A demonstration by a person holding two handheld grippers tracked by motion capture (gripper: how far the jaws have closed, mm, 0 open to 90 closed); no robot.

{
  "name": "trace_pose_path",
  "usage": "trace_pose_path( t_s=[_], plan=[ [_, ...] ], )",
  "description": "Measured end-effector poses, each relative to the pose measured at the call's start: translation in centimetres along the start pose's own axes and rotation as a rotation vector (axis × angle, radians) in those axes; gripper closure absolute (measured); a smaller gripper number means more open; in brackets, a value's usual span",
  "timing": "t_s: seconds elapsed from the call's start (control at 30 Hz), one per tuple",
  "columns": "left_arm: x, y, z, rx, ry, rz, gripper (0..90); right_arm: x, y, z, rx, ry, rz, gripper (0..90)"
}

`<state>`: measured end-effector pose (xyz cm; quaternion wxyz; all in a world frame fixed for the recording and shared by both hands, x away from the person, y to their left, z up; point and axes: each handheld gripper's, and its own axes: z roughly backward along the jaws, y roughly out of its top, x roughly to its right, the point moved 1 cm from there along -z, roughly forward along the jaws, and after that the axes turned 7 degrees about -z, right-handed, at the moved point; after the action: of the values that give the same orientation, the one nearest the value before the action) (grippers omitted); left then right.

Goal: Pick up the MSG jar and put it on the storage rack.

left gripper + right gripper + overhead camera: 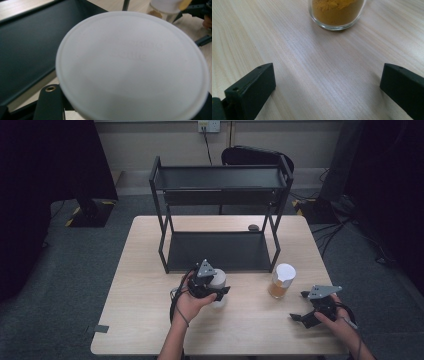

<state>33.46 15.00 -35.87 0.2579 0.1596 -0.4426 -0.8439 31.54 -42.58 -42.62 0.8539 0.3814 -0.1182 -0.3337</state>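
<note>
Grey carpet surrounds our pale wooden counter (150,285), where a black two-tier rack (220,215) stands at the far side with both shelves bare.

From the high view, our left claw (212,290) sits just in front of the rack, clamped on a white-lidded jar (218,281). A second jar (282,281), with a white lid and orange-brown powder inside, stands on the counter to the right, near the rack's front leg. Our right claw (304,309) rests apart from it, near the counter's front edge, with its jaws spread and nothing between them.

Through the left gripper view, the held jar's white lid (132,67) looms close, with faint raised lettering too blurred to read. Behind it lies the rack's dark lower shelf (27,50), and the other jar (165,7) peeks in at the top edge.

Through the right gripper view, the jaws stand wide over bare wood, and the glass base of the powder jar (336,13) sits ahead, untouched.

We judge the work barely begun: one jar is gripped, neither is on the rack yet, and the second jar waits.
</note>
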Motion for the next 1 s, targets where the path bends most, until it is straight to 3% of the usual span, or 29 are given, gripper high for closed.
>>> trace_pose_path(
  t_s=[0.3,1.0],
  plan=[
    [-1.9,1.9,0.5,0.004,0.012,0.009,34.6,0.0,0.0,0.0,0.000,0.000,0.000,0.0],
    [-4.9,5.7,0.8,0.006,0.105,0.050,34.4,0.0,0.0,0.0,0.000,0.000,0.000,0.0]
  ],
)
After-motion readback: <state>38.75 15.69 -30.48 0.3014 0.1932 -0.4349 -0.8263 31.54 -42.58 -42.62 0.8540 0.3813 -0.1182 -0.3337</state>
